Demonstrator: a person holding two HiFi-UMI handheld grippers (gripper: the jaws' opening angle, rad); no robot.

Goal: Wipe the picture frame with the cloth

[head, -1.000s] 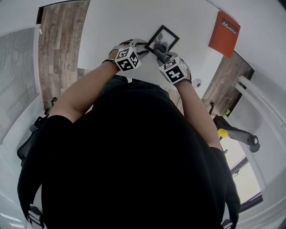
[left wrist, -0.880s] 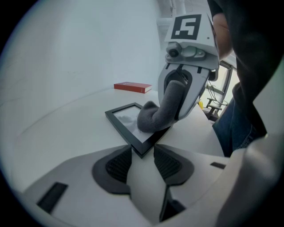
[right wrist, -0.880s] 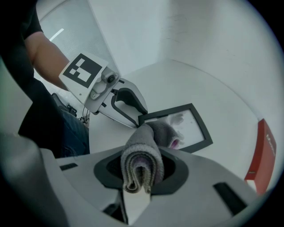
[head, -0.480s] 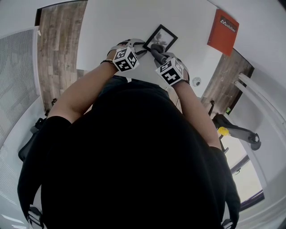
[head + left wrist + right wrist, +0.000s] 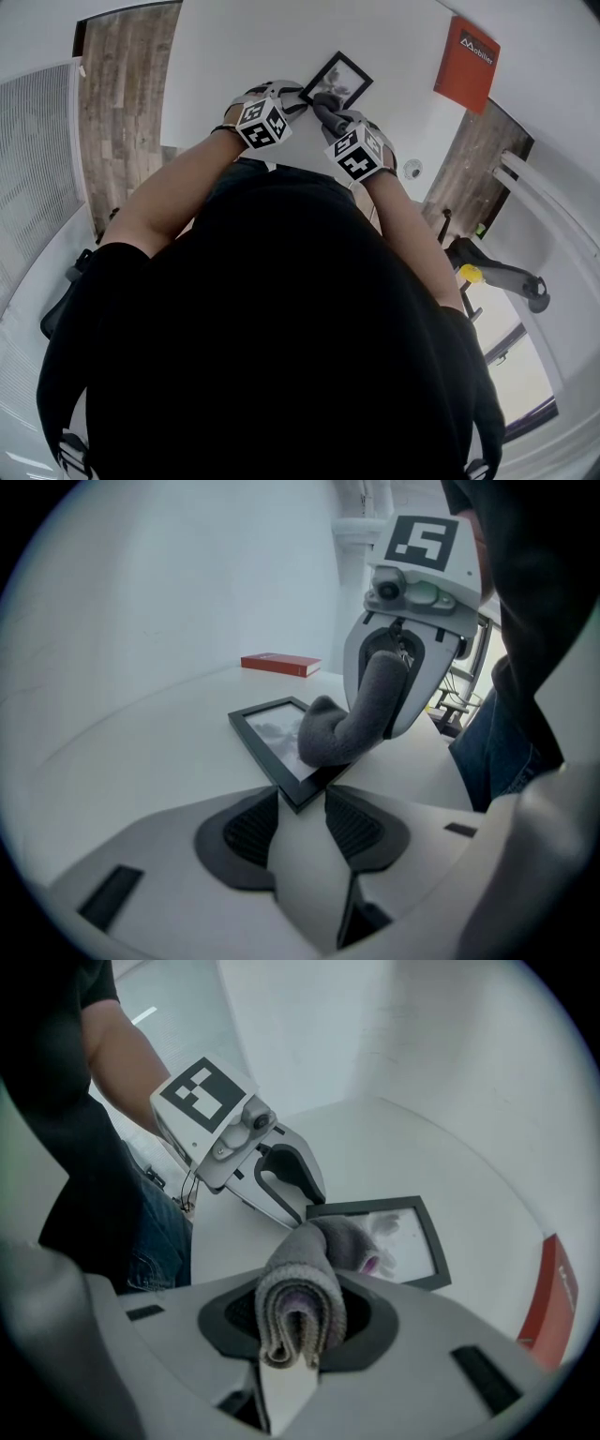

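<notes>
while the left gripper (image 5: 302, 804) pinches the near corner of the picture frame (image 5: 255, 750) lying flat on the white table (image 5: 141, 752), and the right gripper (image 5: 298, 1309), clenched on the folded cloth (image 5: 302, 1283), presses it to the glass (image 5: 412, 1241), hard rubbing could twist the frame from that small corner hold.

Looking like a plain office or studio workroom, though not pinning down which. Showing a broad white surface (image 5: 234, 47) sitting over grey-brown wood-plank flooring (image 5: 122, 112). Bearing a flat red booklet (image 5: 466, 64) with white print, lying near the surface's far edge. Taking in a white slatted panel (image 5: 37, 159) running along the left side, and black-and-yellow equipment (image 5: 492, 279) standing on the floor at the right.
</notes>
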